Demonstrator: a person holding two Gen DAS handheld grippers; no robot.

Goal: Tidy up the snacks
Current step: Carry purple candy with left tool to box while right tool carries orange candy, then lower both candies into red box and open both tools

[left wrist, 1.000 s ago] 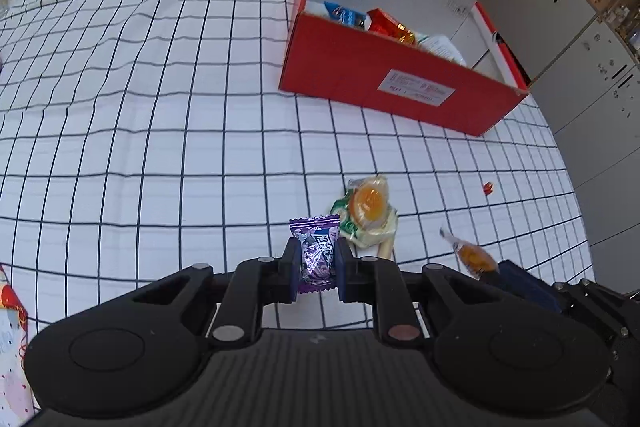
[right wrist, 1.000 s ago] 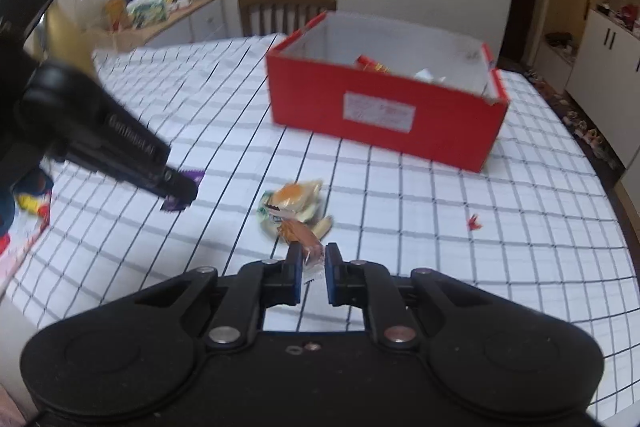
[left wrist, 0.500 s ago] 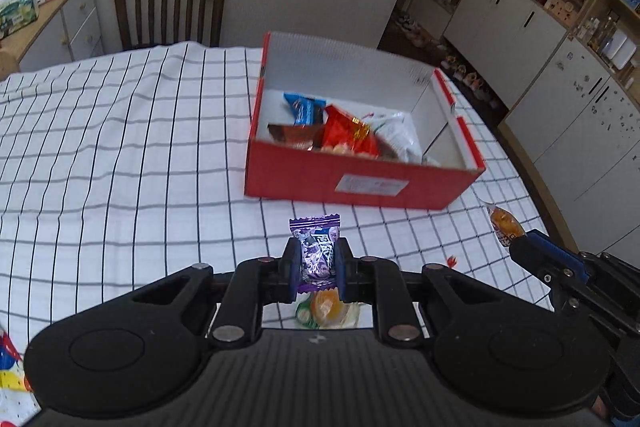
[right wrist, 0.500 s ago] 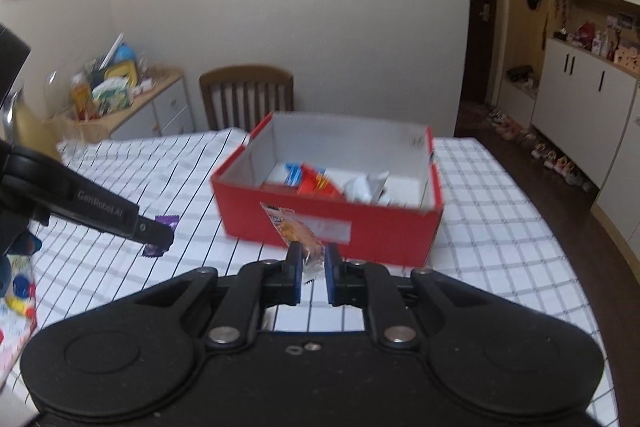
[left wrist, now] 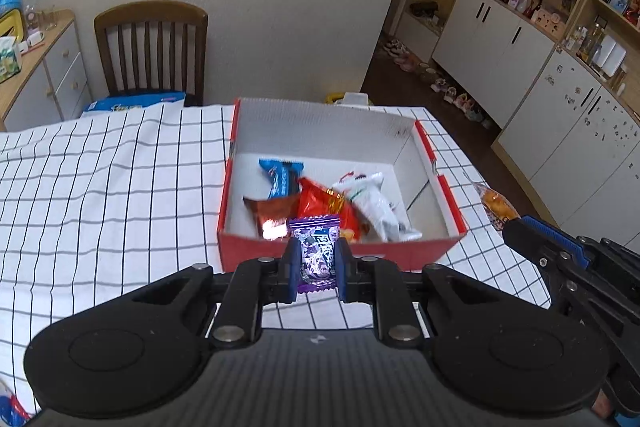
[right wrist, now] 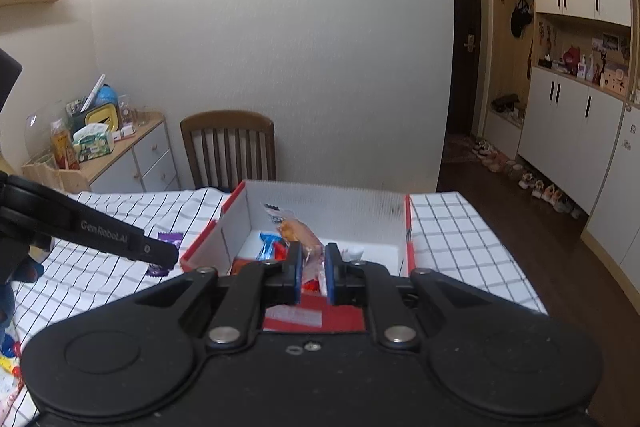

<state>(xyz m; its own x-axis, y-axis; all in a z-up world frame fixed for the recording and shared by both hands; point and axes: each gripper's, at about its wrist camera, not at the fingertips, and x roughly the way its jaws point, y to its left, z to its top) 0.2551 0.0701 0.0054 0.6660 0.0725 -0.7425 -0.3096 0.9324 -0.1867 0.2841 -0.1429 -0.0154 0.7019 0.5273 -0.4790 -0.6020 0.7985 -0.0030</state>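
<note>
On the checked tablecloth by a wooden chair, the red box holds blue, red and white packets, while the left gripper pinches a purple candy and the right gripper clamps an orange snack, both at the box's near edge.

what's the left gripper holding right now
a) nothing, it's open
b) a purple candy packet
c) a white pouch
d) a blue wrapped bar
b: in the left wrist view the left gripper has its jaws shut on the purple candy packet, held in front of the red box, while the blue bar and white pouch lie inside it.
</note>
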